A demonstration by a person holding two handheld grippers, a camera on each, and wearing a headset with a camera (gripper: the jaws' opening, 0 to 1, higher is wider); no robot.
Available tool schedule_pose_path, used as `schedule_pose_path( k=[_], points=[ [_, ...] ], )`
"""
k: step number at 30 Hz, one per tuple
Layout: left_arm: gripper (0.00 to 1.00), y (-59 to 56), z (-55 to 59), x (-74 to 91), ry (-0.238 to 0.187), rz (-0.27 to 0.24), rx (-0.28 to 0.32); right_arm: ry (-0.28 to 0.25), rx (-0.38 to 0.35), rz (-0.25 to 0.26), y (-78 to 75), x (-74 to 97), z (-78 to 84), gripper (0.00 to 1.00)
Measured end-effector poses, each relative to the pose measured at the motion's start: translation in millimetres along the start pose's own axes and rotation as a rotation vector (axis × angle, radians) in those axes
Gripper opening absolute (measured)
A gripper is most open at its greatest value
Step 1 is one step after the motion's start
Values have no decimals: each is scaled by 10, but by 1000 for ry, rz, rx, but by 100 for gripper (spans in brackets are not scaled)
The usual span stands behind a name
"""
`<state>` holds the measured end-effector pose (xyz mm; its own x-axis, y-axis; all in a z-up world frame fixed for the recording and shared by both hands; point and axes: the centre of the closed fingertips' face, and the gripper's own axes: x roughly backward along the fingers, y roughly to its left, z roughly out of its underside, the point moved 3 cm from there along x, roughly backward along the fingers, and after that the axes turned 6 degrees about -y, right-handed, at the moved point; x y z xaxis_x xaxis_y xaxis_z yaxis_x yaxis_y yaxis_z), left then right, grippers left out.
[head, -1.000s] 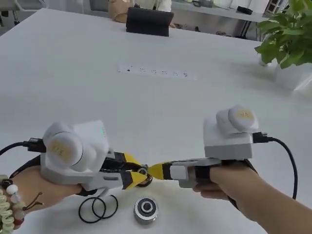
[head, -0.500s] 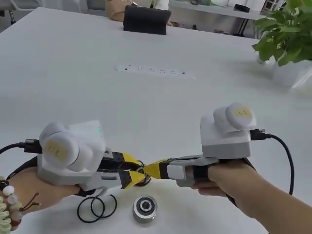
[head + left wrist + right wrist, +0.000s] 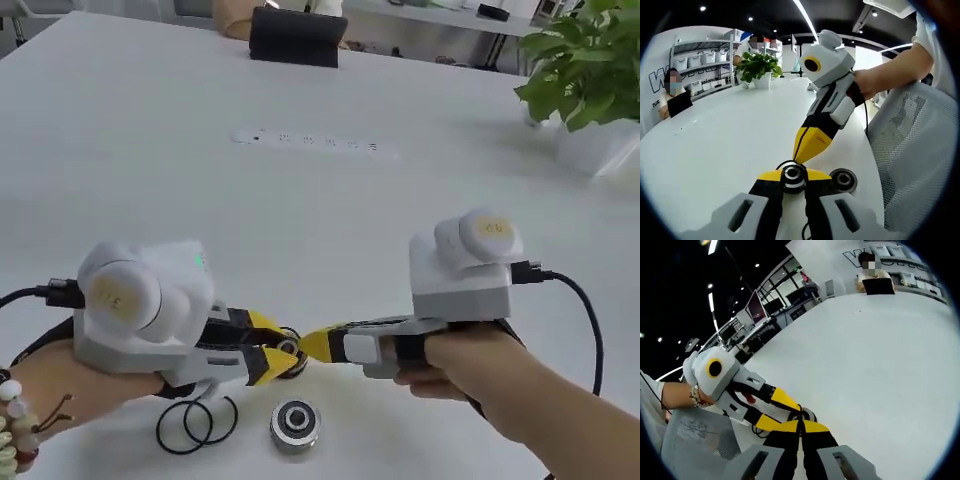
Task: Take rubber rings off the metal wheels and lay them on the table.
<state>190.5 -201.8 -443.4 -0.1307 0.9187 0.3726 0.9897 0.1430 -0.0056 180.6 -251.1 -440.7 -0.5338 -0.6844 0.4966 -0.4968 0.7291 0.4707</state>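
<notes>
The left gripper (image 3: 278,352) is clamped on a metal wheel (image 3: 794,175), held above the table (image 3: 300,220) near its front edge. The right gripper (image 3: 801,425) has its jaws pressed together, tips touching the black rubber ring (image 3: 780,164) on that wheel's rim; I cannot tell whether they pinch it. Just below, two loose rings (image 3: 198,423) lie overlapping beside a second wheel (image 3: 295,421).

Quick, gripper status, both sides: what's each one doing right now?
Left gripper: closed on a metal wheel.
Right gripper: closed, apparently pinching that wheel's rubber ring.
</notes>
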Motion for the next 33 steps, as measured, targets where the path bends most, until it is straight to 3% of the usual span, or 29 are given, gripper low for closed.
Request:
schedule_pose_path(
  k=[6,11,17,20,24,33],
  points=[
    [11,-2,-4,35,28,23,-7,0,-7,2,-8,4,-2,0],
    [13,-37,-110,77,5,57,-23,-6,-6,14,-25,23,-13,0],
    [24,-7,-256,143,-21,53,-18,-15,-13,20,-33,51,-27,0],
    [26,3,-313,202,-17,64,-58,-21,-17,23,-35,63,-40,0],
    [34,73,-408,306,-23,46,-80,-32,-22,22,-31,82,-64,0],
    [40,184,-616,590,-39,-3,-128,-59,-26,22,-24,125,-134,0]
  ],
)
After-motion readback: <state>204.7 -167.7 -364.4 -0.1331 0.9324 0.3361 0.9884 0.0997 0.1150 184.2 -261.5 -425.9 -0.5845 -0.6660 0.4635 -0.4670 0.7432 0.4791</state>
